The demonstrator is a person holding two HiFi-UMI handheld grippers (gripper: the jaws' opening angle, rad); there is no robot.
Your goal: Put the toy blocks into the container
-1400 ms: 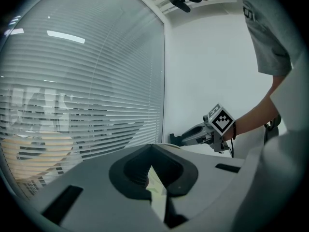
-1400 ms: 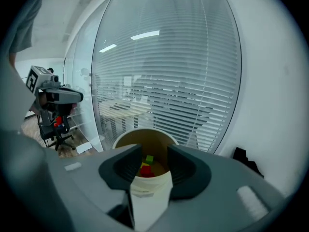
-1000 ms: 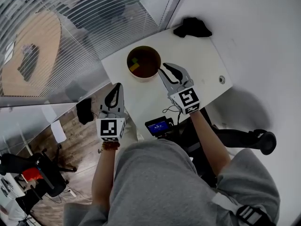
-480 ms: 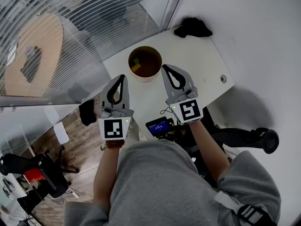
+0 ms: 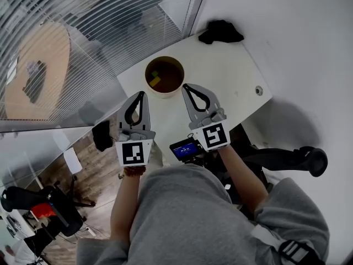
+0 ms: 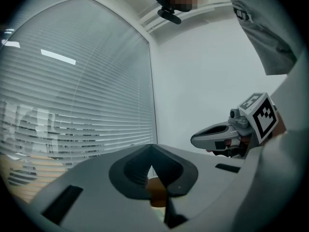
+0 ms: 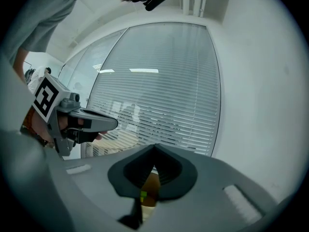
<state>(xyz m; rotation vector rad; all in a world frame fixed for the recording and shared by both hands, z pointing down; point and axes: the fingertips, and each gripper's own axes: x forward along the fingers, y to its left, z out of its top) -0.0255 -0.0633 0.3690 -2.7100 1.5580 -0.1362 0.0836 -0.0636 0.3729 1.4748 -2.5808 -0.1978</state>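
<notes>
Two toy blocks (image 5: 154,80), round brown container (image 5: 176,72), smooth white table (image 5: 231,73)

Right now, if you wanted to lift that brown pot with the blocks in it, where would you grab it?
Probably the near rim of the pot, coming straight down with the right gripper once it opens. The pot stands upright and open, so the fingers could straddle its wall, one inside and one outside. The blocks lie low inside, out of the way.
</notes>
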